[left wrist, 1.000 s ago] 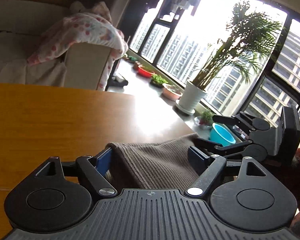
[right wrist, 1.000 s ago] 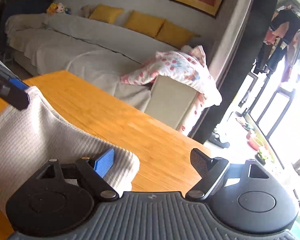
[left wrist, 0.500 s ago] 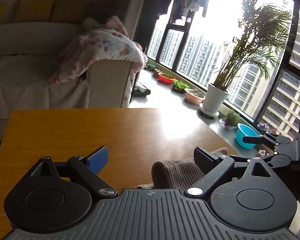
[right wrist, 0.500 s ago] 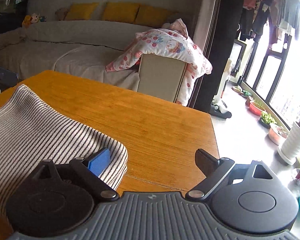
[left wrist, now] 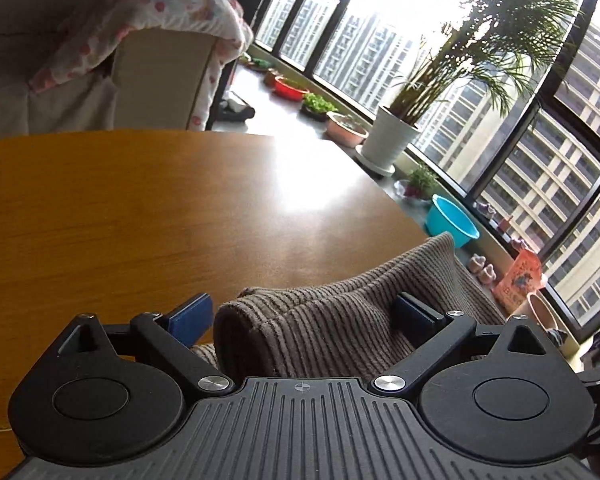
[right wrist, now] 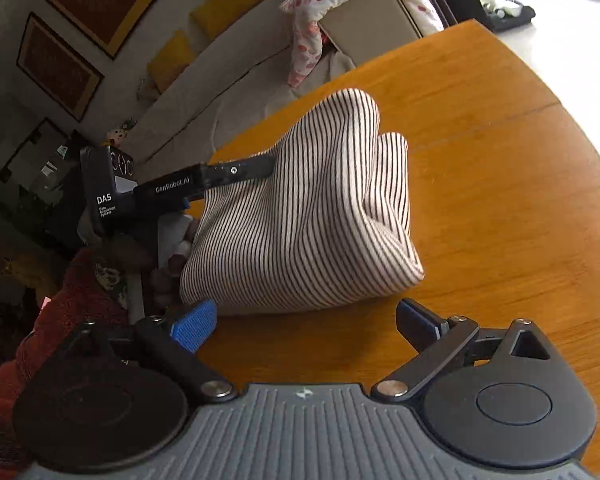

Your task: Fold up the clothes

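Note:
A striped knit garment (right wrist: 308, 216) stands bunched in a tent shape on the wooden table (right wrist: 500, 168). In the left wrist view its folded edge (left wrist: 340, 320) lies between my left gripper's (left wrist: 302, 316) wide-apart fingers, so that gripper is open. Seen from the right wrist, the left gripper (right wrist: 260, 166) reaches in from the left, with the cloth draped over its finger. My right gripper (right wrist: 306, 324) is open just short of the garment's near edge, and nothing is between its blue pads.
A hand (right wrist: 168, 264) and a red sleeve (right wrist: 72, 304) sit behind the left gripper. Beyond the table's far edge are a sofa with a floral blanket (left wrist: 160, 4), a potted palm (left wrist: 396, 140) and a blue basin (left wrist: 452, 226) by the windows.
The left gripper moved back onto the garment, whose fold now lies between its fingers. The right gripper drew back and rolled, and the flat cloth has bunched upward.

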`<state>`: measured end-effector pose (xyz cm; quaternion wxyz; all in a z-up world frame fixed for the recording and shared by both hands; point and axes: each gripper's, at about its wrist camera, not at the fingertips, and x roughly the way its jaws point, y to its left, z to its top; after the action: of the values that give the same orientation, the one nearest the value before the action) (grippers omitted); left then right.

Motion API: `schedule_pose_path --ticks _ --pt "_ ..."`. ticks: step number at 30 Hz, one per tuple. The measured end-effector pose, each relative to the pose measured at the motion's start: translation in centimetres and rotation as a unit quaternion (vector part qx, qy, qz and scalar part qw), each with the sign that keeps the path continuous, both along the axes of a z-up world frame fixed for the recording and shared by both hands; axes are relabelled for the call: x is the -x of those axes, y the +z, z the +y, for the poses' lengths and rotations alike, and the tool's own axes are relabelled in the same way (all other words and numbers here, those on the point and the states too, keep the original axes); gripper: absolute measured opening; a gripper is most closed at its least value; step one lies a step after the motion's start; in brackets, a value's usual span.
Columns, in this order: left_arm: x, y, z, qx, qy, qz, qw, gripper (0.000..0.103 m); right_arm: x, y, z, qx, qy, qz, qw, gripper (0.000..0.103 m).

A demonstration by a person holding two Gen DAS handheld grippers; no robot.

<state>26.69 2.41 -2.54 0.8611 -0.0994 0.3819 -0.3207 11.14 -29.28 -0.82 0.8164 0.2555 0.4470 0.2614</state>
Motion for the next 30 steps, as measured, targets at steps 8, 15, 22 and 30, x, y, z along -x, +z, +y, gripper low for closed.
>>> schedule_pose_path --ticks 8,15,22,30 --pt "1.3 0.1 1.4 -0.022 0.016 0.01 0.9996 0.099 -5.8 0.0 -0.6 0.024 -0.074 -0.022 0.997 0.048" --pt "4.3 1.6 0.9 -0.026 -0.014 -0.021 0.9994 0.099 -6.6 1.1 0.1 0.05 -0.085 -0.05 0.994 0.067" --pt "3.0 1.0 1.3 -0.039 0.029 -0.034 0.9982 0.102 -5.1 -0.8 3.5 0.002 -0.029 -0.023 0.999 0.087" --pt "5.5 0.3 0.3 -0.001 -0.024 -0.01 0.9997 0.089 -6.3 0.0 2.6 0.029 -0.046 -0.052 0.997 0.059"
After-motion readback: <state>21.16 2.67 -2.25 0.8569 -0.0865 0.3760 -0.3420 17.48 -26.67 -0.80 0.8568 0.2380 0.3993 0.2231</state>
